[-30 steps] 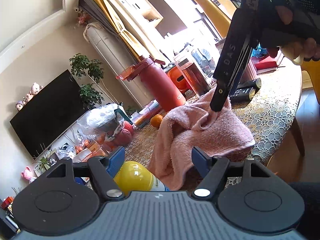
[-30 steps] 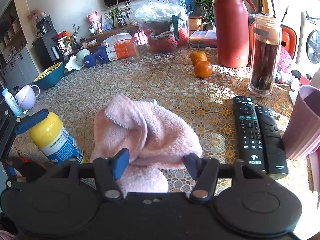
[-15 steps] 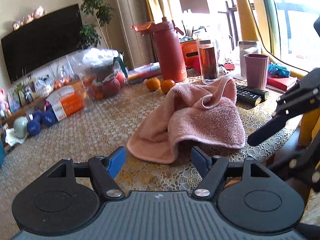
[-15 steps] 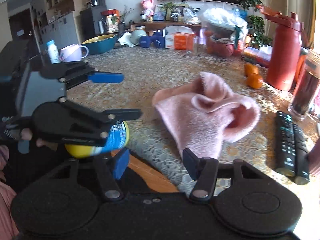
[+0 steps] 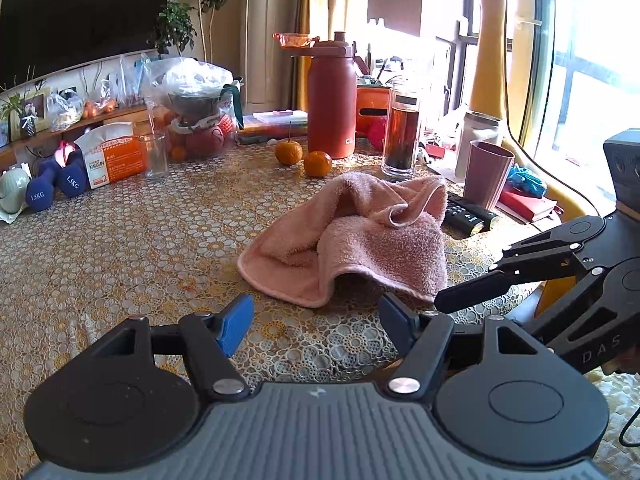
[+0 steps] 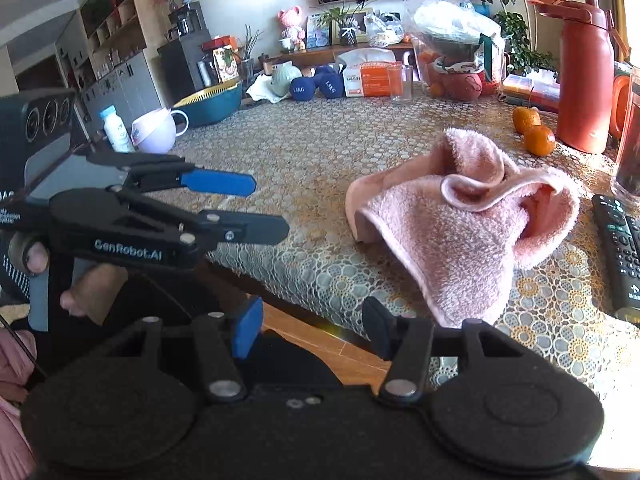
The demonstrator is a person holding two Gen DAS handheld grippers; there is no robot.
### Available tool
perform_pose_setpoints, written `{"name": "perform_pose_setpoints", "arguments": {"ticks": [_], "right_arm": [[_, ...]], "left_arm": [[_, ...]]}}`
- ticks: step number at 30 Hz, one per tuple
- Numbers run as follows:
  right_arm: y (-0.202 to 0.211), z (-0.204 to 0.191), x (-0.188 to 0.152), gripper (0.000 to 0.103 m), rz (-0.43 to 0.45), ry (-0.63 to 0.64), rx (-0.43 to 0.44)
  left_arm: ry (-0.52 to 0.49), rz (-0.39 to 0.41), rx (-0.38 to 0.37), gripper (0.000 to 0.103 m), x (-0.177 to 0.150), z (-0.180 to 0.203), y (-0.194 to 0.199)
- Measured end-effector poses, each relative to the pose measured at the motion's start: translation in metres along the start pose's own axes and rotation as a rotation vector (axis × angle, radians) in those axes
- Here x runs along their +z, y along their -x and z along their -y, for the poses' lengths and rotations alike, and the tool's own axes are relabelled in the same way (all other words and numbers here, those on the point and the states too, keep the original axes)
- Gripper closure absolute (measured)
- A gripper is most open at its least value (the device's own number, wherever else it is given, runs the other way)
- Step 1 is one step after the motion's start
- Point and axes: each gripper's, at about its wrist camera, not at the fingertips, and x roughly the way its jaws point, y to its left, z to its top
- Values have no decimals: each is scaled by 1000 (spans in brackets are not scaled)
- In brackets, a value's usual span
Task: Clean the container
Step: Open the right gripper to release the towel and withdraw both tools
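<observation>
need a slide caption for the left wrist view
Open left gripper faces a crumpled pink towel on the lace-covered table, with the right gripper entering from the right.

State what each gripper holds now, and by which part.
Nothing: left gripper and right gripper are both open and empty; the pink towel lies loose on the table.

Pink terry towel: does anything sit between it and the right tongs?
Nothing visible does. The crumpled pink terry towel lies at the table's edge ahead of the open right tongs, with only lace tablecloth between; the two black remote controls lie to its right.
</observation>
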Motion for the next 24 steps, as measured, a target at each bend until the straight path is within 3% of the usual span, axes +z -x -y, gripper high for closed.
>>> {"name": "perform_pose_setpoints", "arguments": {"ticks": [5,12,17,20,24], "right_arm": [[11,-2,0,45,63,-77,-42],[29,-13,-4,23,160,-132,-105],[40,-28,-10,13,204,-139,-131],[45,-36,-13,7,229,-150,-150],[52,-50,-16,1,264,-145,-185]], "left_arm": [[-5,-24,40,31,1,6,8],[5,13,71,19,-3,10,33],[48,22,56,17,-9,8,50],[57,27,48,1,-15,9,59],[60,43,42,0,-21,12,72]]}}
